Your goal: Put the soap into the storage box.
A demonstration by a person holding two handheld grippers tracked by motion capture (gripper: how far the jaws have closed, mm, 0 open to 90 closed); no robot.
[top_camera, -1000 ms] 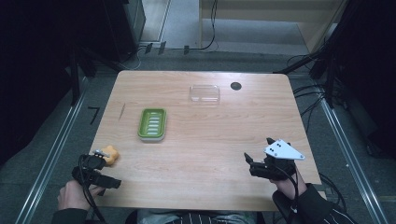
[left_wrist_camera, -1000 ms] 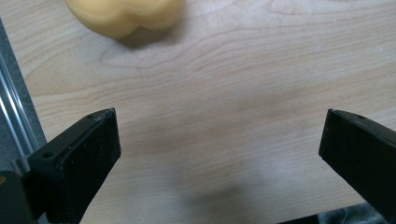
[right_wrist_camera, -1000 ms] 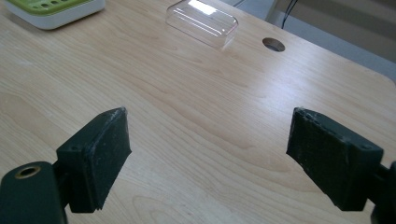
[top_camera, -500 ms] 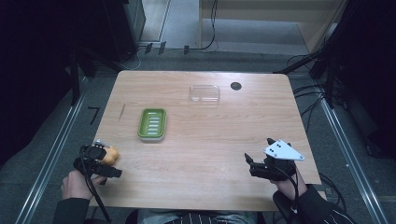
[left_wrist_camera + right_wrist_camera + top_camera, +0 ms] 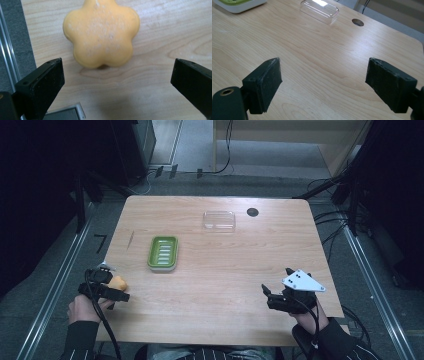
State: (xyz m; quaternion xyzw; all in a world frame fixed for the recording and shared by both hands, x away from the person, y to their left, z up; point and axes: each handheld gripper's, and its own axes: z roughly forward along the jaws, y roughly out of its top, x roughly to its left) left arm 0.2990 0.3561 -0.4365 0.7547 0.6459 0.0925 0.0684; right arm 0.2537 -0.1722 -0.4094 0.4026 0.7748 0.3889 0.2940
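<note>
On the wooden desk (image 5: 220,270) the left tongs (image 5: 116,289) are at the near left corner, held by the person's left hand (image 5: 82,307), and they are spread wide. In the left gripper view the two black jaws stand far apart with an orange flower-shaped soap (image 5: 101,32) lying flat on the wood ahead of them, not touched by either jaw; it is close to the desk's edge, where a grey floor strip is seen. In the high view the same soap (image 5: 119,283) sits just beside the left tongs. The right tongs (image 5: 267,296) are at the near right part of the desk, carrying a grey three-cornered plate (image 5: 302,281) on top, and they are also spread, holding nothing; between their jaws there is bare wood. A green soap dish (image 5: 163,253) lies left of the middle of the desk, well apart from the soap. A clear plastic lid (image 5: 219,219) rests near the far edge, and beside it there is a dark round hole (image 5: 252,212) in the desk
</note>
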